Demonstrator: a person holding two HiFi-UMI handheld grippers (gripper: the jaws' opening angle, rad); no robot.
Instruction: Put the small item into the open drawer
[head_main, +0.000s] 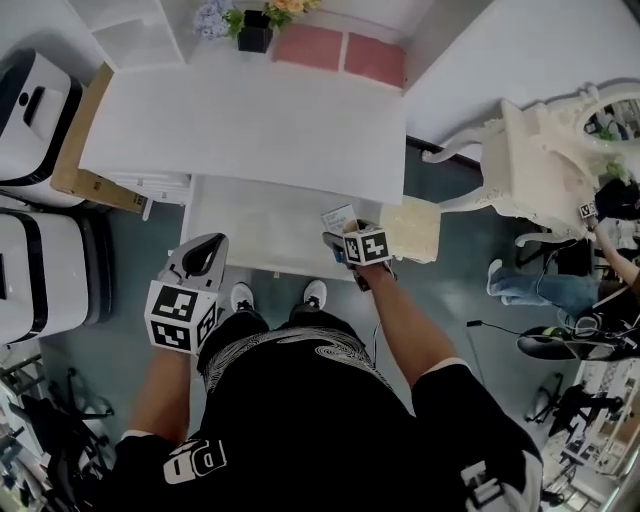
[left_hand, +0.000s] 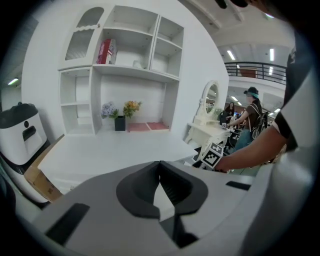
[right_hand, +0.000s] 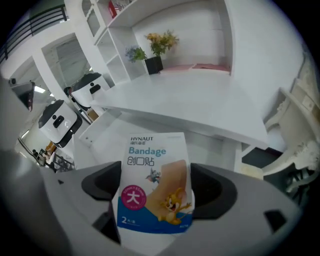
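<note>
White packet (right_hand: 154, 185), printed "Bandage", with a cartoon mouse and a blue band at the foot: we find it upright between the jaws of the right hand-held gripper (head_main: 340, 232), which grasps it by the lower sides, most of the packet standing clear above the pads. From the head view we place packet and gripper over the right front part of the open drawer (head_main: 250, 230); we cannot tell whether the packet touches the drawer floor. The drawer is white and pulled out from under a white surface (head_main: 250, 120). We note the left hand-held gripper (left_hand: 160, 172) clenched, jaw tips meeting with nothing between them, held at the drawer's left front corner, well apart from the right one. At the back edge of the surface stands a dark pot (head_main: 255, 38) of flowers, with two pink mats (head_main: 340, 50) just beside it to the right. Above, white shelves (left_hand: 130, 50) show in the left gripper view. Two white shoes (head_main: 242, 297) stand on the floor in front of the drawer. To the right, apart from the surface, is a cream vanity (head_main: 540, 160); to the left, a cardboard box (head_main: 85, 140) leans against the surface's side.
</note>
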